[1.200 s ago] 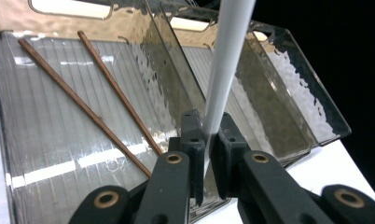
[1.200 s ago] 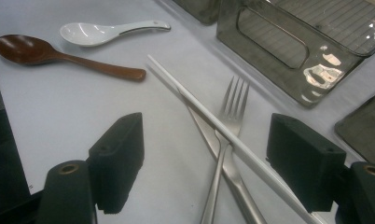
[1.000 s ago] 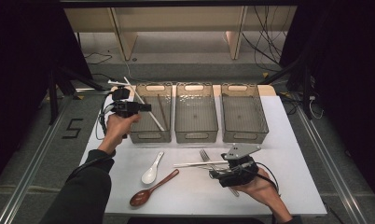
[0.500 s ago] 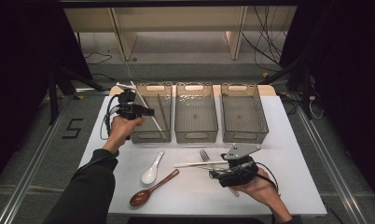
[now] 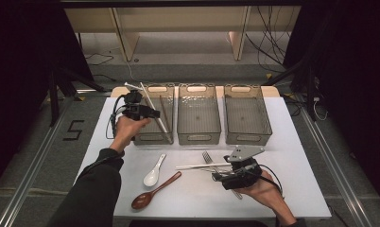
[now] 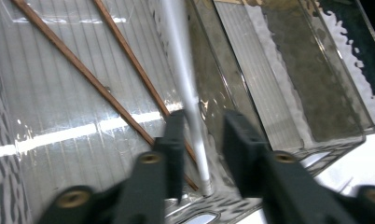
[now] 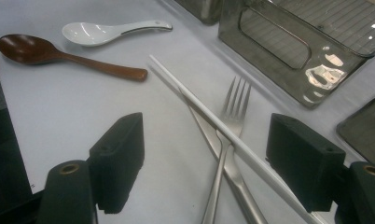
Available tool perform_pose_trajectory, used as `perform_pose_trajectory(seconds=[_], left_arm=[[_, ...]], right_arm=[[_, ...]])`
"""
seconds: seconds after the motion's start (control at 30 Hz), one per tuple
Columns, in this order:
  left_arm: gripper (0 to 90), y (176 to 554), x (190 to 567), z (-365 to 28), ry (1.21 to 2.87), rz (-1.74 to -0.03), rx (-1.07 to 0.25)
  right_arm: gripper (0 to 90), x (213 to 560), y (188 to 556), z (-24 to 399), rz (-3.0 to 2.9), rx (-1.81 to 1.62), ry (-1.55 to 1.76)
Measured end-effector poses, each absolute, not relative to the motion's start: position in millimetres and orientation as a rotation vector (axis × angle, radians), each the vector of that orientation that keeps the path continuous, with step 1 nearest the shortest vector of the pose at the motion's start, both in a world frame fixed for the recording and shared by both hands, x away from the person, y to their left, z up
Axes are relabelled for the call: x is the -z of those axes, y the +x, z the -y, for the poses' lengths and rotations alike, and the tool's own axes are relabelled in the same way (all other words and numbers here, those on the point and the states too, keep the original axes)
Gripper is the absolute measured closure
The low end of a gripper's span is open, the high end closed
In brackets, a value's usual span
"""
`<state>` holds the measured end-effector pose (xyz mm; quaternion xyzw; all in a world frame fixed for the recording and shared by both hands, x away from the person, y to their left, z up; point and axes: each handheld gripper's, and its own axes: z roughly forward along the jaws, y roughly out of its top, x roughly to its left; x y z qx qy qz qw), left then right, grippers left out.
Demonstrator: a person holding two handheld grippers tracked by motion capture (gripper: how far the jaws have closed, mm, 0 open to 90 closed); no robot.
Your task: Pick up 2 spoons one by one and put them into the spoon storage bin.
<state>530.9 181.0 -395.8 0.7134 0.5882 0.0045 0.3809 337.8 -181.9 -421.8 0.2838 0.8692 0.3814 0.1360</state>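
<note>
Sorting cutlery into bins, by the look of it. Left gripper sits at upper left of the high view, over the leftmost bin. Its jaws have just been opening; in the left gripper view the white chopstick runs between them, brushing or just off the left pad, clear gap to the right one, so no squeeze on it. Its tip rests near the bin's bottom corner, the shaft leaning up against the wall. Two brown chopsticks lie flat on the bin floor behind it.

Right gripper is low centre-right in the high view, jaws wide, holding nothing. Between them on the table: second white chopstick lying across a metal fork.

Handling, my read: the white chopstick is light, stiff, smooth and round, so likely slippery and prone to roll or pivot in flat pads. Best gripped mid-shaft, squarely across, not near the tapered tip. The one on the table crosses the fork, so closing there could catch both; take it where it lies clear of the fork. The fork is heavier, thin and flat to the table, hard to get under.

White ceramic spoon and brown wooden spoon sit upper left of the right gripper view; the ceramic one looks chippable. Middle bin and right bin look empty.
</note>
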Motion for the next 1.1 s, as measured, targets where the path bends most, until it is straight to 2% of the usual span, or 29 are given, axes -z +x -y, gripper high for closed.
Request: perform_pose_trajectory(seconds=[0.1, 0.23, 0.5, 0.8, 1.1], left_arm=[[52.6, 532.1, 394.2, -178.7, 1.811, -1.506, -0.027], [48.9, 531.2, 393.0, -178.6, 1.805, -1.497, -0.019], [31.1, 511.7, 382.6, -178.5, 1.746, -1.395, -0.004], [22.9, 477.9, 371.0, -183.4, 1.716, -1.242, -0.026], [19.9, 431.9, 385.6, -186.0, 1.701, -1.131, -0.017]], right_arm=[[28.6, 421.7, 337.8, 182.2, -2.516, -1.106, 0.823], [28.6, 421.4, 337.7, 182.5, -2.516, -1.105, 0.82], [28.6, 421.0, 338.3, 184.1, -2.511, -1.106, 0.83], [28.5, 419.9, 340.0, 186.6, -2.503, -1.1, 0.838], [28.6, 417.3, 343.9, 188.4, -2.498, -1.072, 0.838]])
